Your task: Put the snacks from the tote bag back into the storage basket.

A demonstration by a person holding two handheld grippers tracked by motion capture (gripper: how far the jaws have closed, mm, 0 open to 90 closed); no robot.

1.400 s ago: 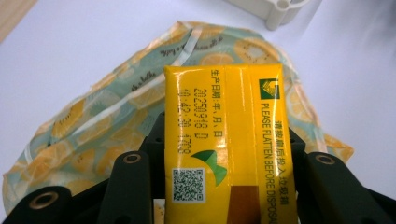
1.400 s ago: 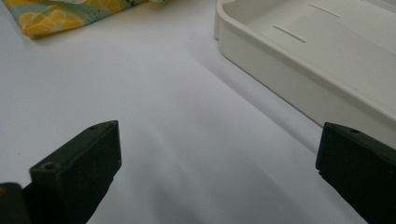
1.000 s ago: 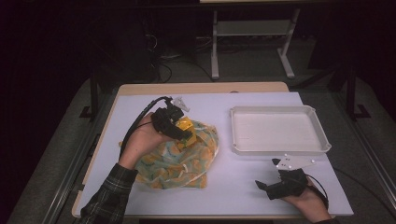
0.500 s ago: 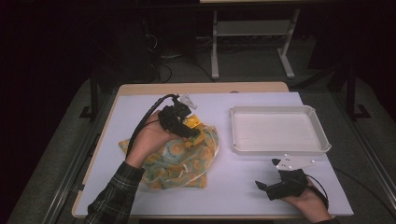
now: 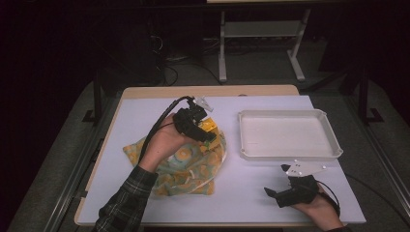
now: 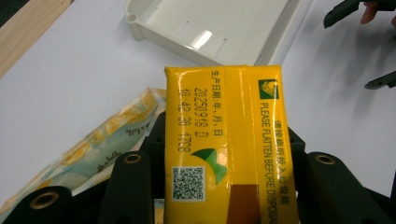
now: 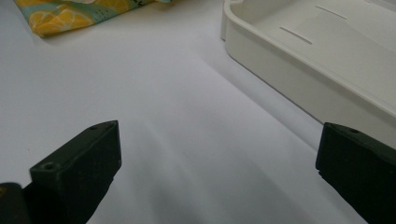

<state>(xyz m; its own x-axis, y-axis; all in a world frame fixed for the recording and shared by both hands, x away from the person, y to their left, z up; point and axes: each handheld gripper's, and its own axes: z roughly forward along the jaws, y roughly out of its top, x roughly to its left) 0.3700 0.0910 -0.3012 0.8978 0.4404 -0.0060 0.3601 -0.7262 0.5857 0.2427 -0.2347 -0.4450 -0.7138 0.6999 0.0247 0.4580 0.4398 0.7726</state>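
Yellow carton, "PLEASE FLATTEN BEFORE DISPOSAL", pinched in left gripper; right gripper spread.

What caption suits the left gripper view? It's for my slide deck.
Left tool shut on a yellow carton, above a patterned cloth bag, white tray beyond.

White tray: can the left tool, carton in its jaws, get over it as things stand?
Probably yes. The left tool holds the yellow carton above the fabric bag, and bare table lies between it and the white tray. The right tool rests aside.
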